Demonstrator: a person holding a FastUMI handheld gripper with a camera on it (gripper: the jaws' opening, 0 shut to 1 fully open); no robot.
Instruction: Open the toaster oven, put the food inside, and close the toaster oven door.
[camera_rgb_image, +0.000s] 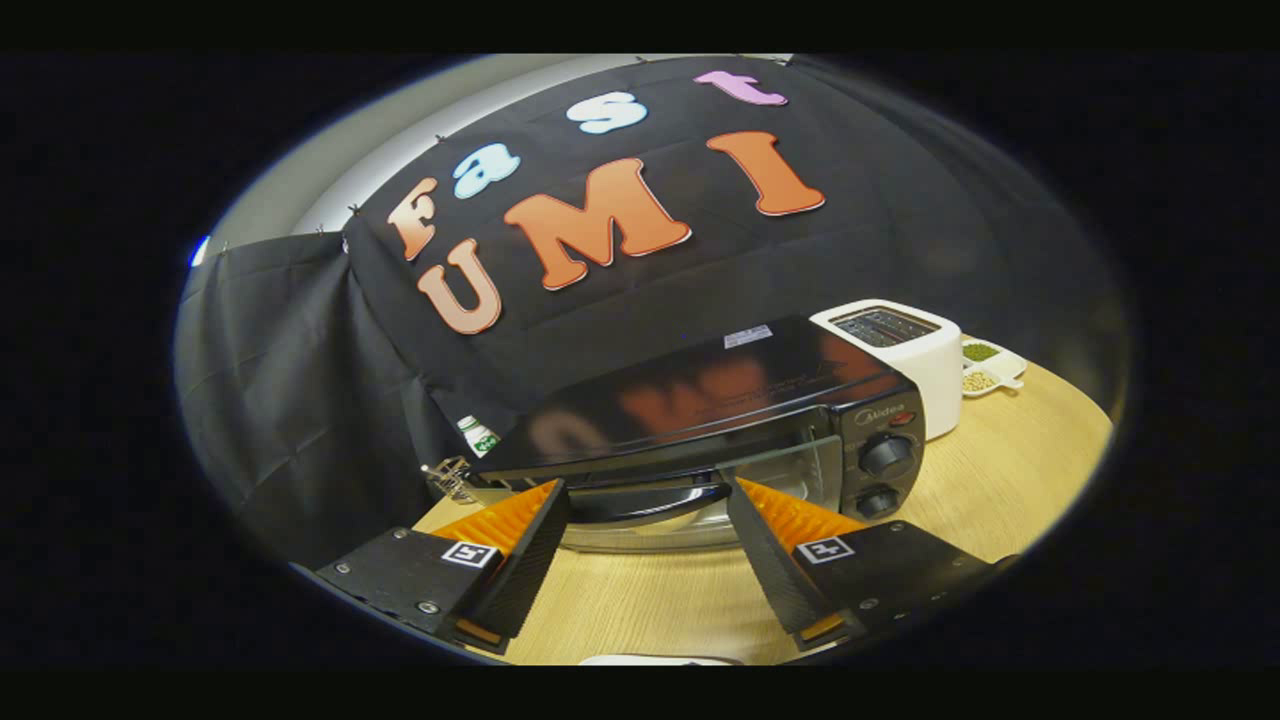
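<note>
A black toaster oven (700, 400) stands on the wooden table (640, 610), its glass door closed. The door's dark handle (650, 497) runs across the top of the door, just ahead of my fingertips and in line with the gap between them. My gripper (648, 490) is open, one finger (520, 540) on each side of the handle's span, with nothing pressed between them. Two black knobs (885, 455) sit on the oven's right panel. A white rim (655, 660), perhaps a plate, peeks in below the fingers; what it holds is hidden.
A white pop-up toaster (905, 350) stands right behind the oven's right end. Beyond it a white divided dish (990, 368) holds green and pale grains. A small white and green bottle (478, 436) and a wire object (448, 478) sit left of the oven. Bare table lies right of the oven.
</note>
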